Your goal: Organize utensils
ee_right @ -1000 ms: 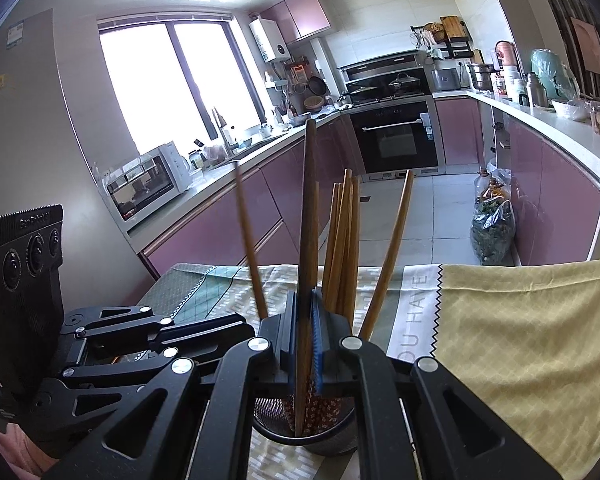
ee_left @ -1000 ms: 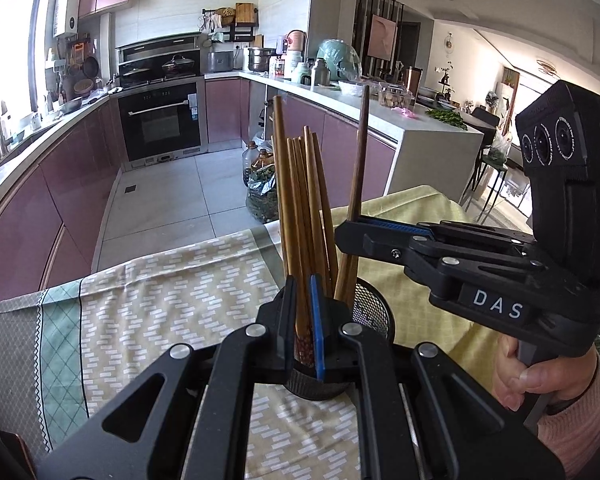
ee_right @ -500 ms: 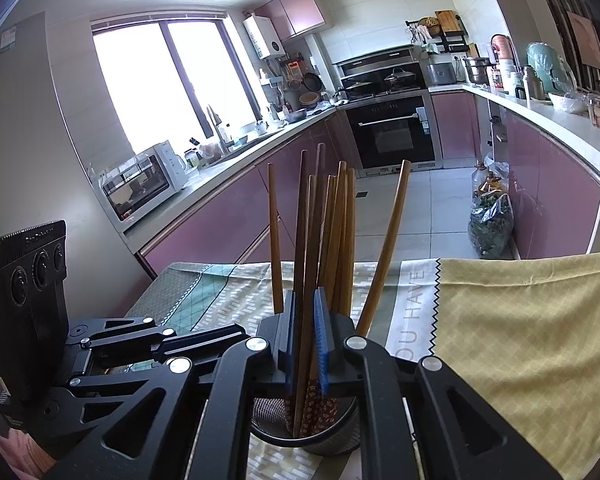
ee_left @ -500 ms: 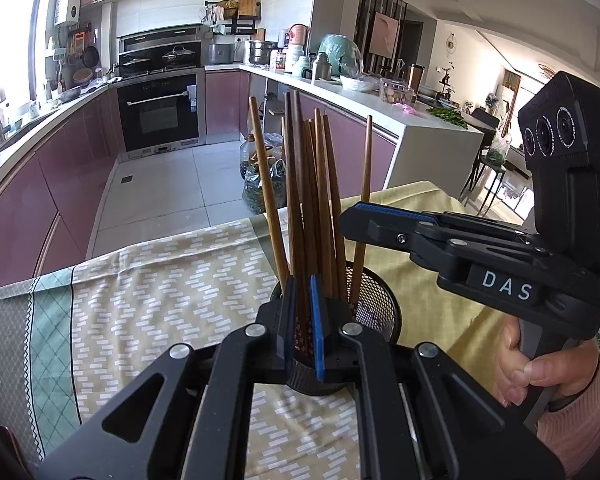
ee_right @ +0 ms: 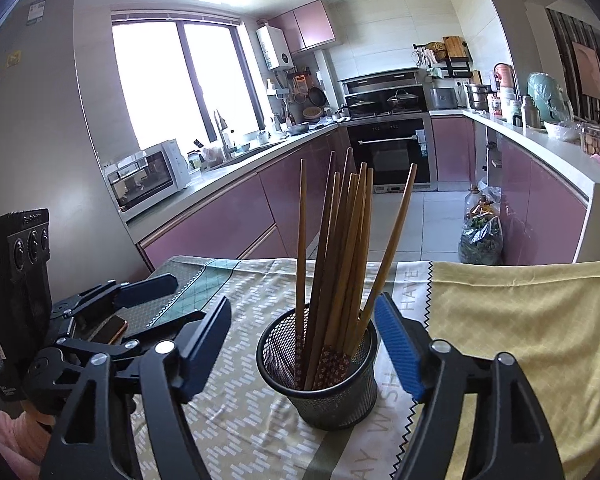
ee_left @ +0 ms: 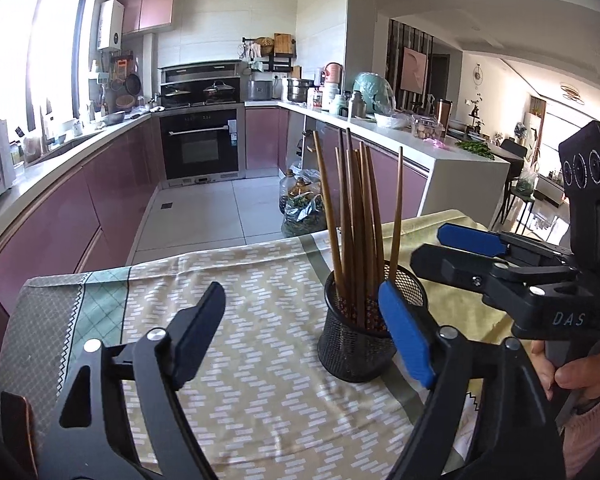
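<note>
A black mesh cup [ee_left: 354, 344] stands upright on the patterned tablecloth and holds several brown wooden chopsticks [ee_left: 356, 216]. It also shows in the right wrist view [ee_right: 320, 380] with the chopsticks [ee_right: 340, 248] fanned out. My left gripper [ee_left: 300, 332] is open and empty, with the cup just ahead between its fingers, nearer the right one. My right gripper [ee_right: 304, 340] is open and empty, its fingers either side of the cup. The right gripper shows in the left wrist view [ee_left: 452, 252], the left gripper in the right wrist view [ee_right: 168, 300].
The table carries a patterned cloth [ee_left: 240, 320] and a yellow cloth [ee_right: 520, 320]. A phone [ee_right: 108, 330] lies on the table under the left gripper. Beyond the table's far edge lie the kitchen floor, purple cabinets and an oven [ee_left: 200, 144].
Both grippers have opened, let go of the chopsticks they held, and drawn back from the cup. The chopsticks now stand loose in the cup.
</note>
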